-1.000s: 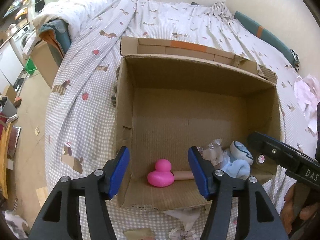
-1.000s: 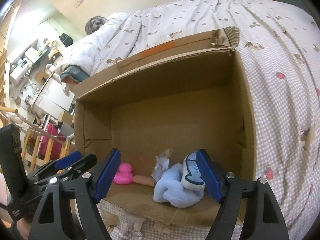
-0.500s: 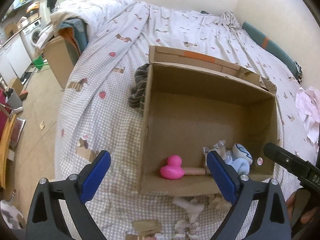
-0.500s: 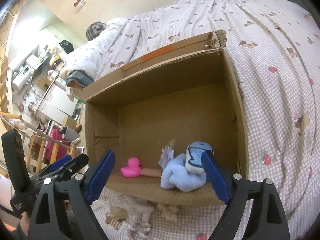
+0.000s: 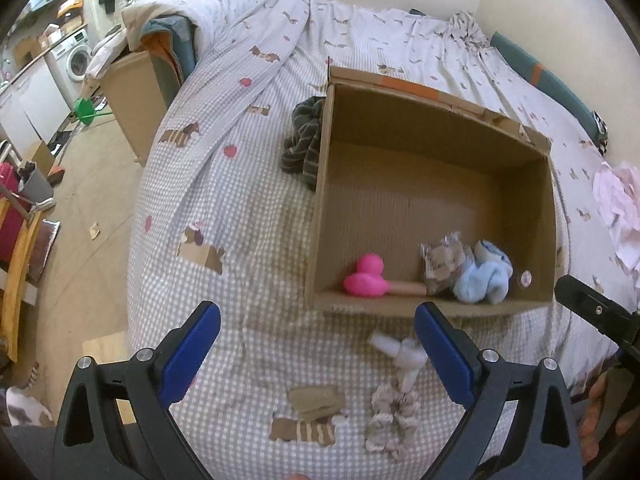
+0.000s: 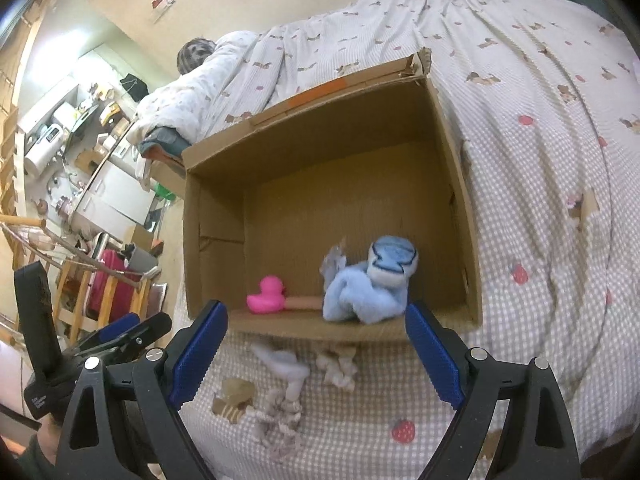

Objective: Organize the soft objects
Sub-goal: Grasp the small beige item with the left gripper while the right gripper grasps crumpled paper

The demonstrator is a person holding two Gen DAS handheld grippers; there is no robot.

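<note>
While both grippers' fingers (image 5: 188, 344) (image 6: 432, 348) gape unladen, the pink duck (image 5: 365, 281) sits inside the box (image 5: 320, 184)

The dark striped cloth (image 5: 304, 144) is partly hidden behind the left wall of the cardboard box (image 5: 320, 208), and the peach stick-like thing (image 5: 404, 288) beside the pink rubber duck (image 5: 366, 280) runs under a crinkled packet (image 5: 442, 262), so its far end cannot be seen. The white rope-like toy (image 6: 288, 384) on the bedspread (image 5: 248, 240) is motion-blurred in the right wrist view, and its shape cannot be told for sure. The pink-white fabric (image 5: 618, 208) is cut off by the fisheye edge, and the small round thing (image 5: 525, 278) in the box corner is too small to identify.
</note>
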